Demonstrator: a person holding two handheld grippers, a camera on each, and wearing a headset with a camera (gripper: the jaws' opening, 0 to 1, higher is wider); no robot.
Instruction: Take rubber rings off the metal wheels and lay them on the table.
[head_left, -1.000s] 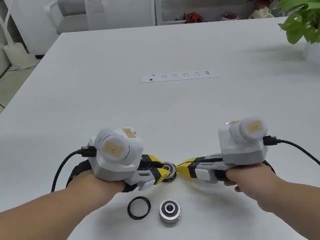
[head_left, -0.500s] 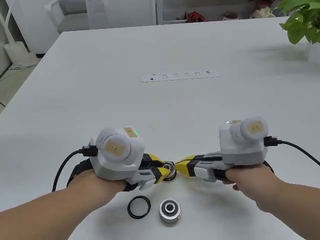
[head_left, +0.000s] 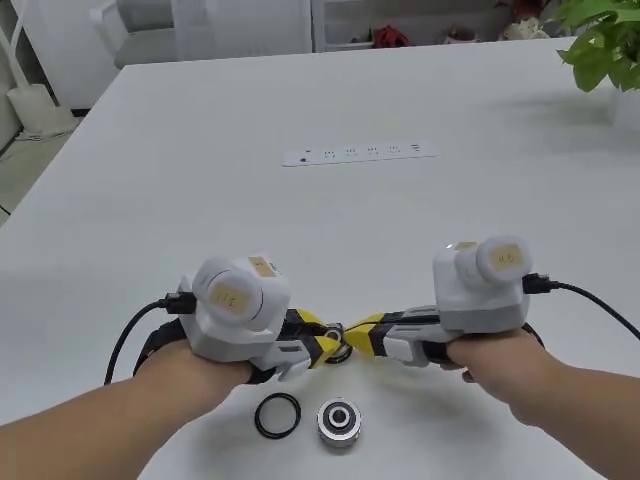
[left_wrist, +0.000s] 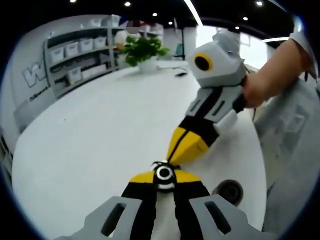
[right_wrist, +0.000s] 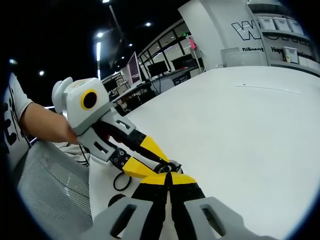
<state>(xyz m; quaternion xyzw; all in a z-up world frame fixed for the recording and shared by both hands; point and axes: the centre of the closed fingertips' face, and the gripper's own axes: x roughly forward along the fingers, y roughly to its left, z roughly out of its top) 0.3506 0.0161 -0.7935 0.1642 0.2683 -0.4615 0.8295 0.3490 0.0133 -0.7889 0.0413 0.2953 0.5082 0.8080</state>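
Wheel (left_wrist: 164, 173) stays clamped in left gripper (left_wrist: 164, 180); right gripper (head_left: 354, 338) has edged closer.

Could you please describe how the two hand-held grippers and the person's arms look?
Both are alike: the left hand-held gripper and the right hand-held gripper have a pale grey body with a rounded top housing carrying a yellowish label, and black jaws with yellow tips. A black cable leaves each rear. The forearms wear no sleeves.
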